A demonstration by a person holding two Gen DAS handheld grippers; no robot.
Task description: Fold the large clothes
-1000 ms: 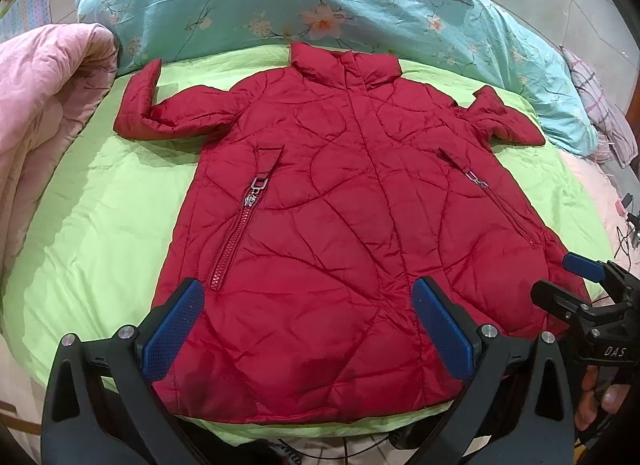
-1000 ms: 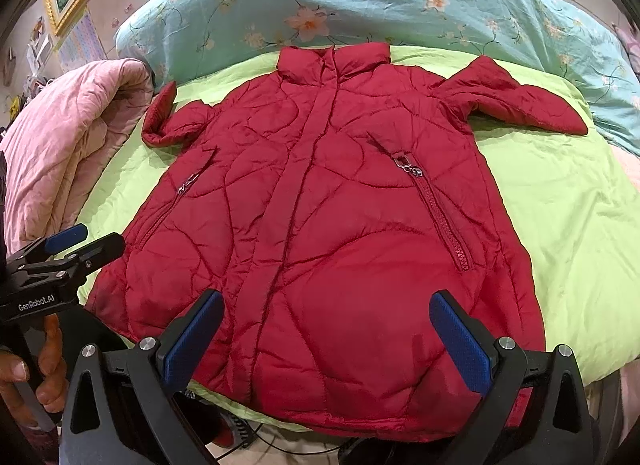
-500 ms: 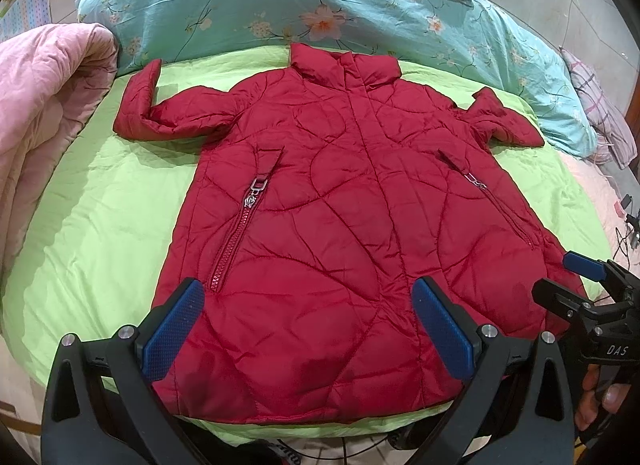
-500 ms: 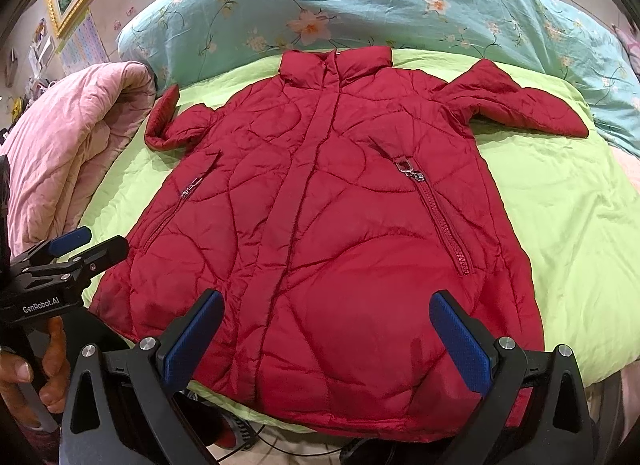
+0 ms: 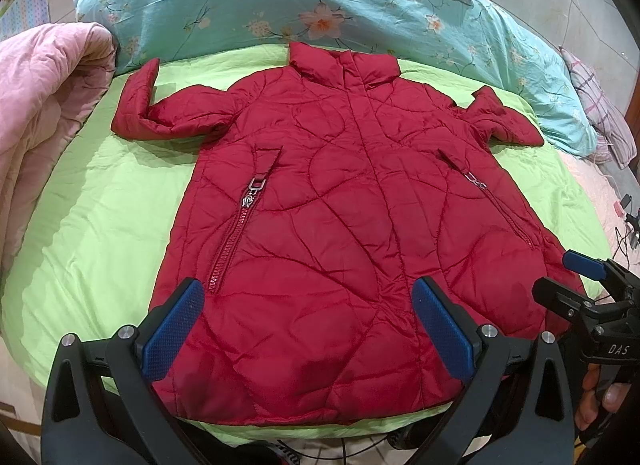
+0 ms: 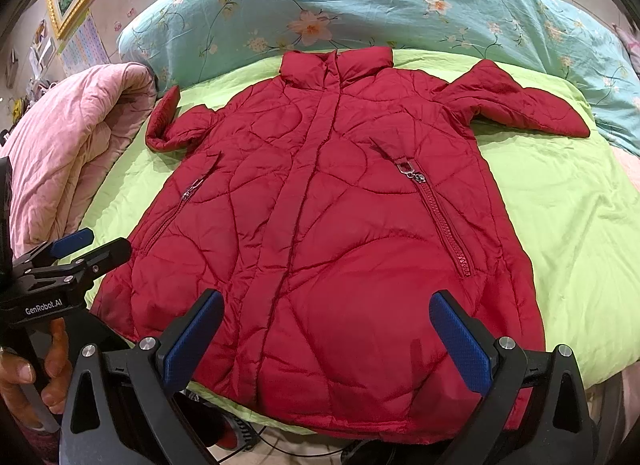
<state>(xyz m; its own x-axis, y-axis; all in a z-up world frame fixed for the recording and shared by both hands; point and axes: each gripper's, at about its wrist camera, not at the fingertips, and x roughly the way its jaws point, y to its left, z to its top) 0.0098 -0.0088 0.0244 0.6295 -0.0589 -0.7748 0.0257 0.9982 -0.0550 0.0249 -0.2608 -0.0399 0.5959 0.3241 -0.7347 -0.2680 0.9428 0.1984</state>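
green bedsheet point(image 5: 100, 217) under a flat red jacket point(image 5: 340, 225); left gripper point(image 5: 308, 329) and right gripper point(image 6: 326, 337) fingers spread, holding nothing.

Ahead of the left hand-held gripper point(image 5: 308, 325) and the right hand-held gripper point(image 6: 326, 335), lying flat on the bed sheet point(image 5: 100, 217): the padded jacket point(image 5: 352, 233), collar far, hem near. Beyond the collar: floral duvet point(image 5: 240, 5). Off to the left: rolled quilt point(image 5: 44, 97).
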